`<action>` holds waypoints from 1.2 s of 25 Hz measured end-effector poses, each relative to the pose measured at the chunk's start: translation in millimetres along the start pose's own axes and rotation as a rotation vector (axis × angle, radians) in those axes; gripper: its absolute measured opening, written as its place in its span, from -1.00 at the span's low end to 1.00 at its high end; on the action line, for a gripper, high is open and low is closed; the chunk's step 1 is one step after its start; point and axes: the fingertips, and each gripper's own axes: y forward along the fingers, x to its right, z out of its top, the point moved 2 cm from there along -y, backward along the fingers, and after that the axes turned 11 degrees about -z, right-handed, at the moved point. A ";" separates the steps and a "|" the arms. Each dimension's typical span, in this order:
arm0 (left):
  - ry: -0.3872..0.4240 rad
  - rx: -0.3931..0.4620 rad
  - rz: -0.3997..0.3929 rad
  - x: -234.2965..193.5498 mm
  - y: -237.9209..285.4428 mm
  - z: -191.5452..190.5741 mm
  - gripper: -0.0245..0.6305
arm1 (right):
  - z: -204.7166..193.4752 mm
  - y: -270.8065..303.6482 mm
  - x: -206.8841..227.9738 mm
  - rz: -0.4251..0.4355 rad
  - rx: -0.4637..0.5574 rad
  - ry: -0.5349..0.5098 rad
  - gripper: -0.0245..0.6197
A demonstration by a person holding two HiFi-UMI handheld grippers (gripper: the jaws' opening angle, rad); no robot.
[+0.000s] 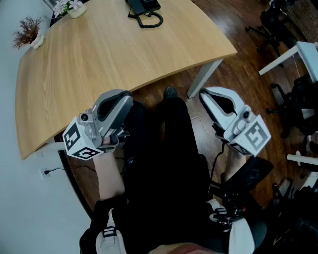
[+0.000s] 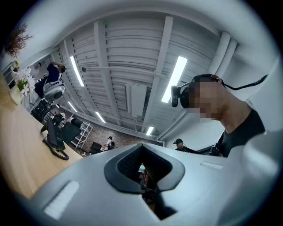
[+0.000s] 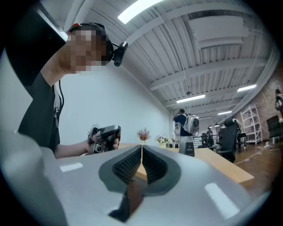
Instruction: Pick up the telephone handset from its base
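Observation:
A black telephone (image 1: 144, 7) with its coiled cord (image 1: 152, 21) stands at the far edge of the curved wooden desk (image 1: 99, 64); the handset rests on the base. It also shows small in the left gripper view as the telephone (image 2: 54, 134). My left gripper (image 1: 125, 97) is shut and empty, held off the desk's near edge, far from the phone. My right gripper (image 1: 204, 95) is also shut and empty, off the desk's right corner above the floor. The closed left gripper (image 2: 142, 146) and right gripper (image 3: 141, 149) hold nothing between their pads.
A vase of dried sprigs (image 1: 27, 32) and white flowers (image 1: 69, 7) stand at the desk's far left. A white desk leg (image 1: 203, 77) lies between my grippers. Office chairs (image 1: 278, 25) and another white table (image 1: 298, 54) crowd the right. People stand in the background.

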 end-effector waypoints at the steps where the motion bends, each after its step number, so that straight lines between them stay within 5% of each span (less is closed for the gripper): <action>1: -0.003 0.003 0.001 0.4 -0.4 -1.2 -0.92 | 0.0 -1.2 0.5 -0.002 0.004 -0.005 -0.89; 12: -0.005 0.018 0.013 43.8 -22.1 11.0 -0.92 | 8.5 -19.6 -36.2 -0.015 -0.003 0.011 -0.90; 30: 0.025 -0.003 0.072 -18.3 -5.8 16.4 -0.92 | -2.6 43.7 31.5 0.003 -0.042 0.013 -0.90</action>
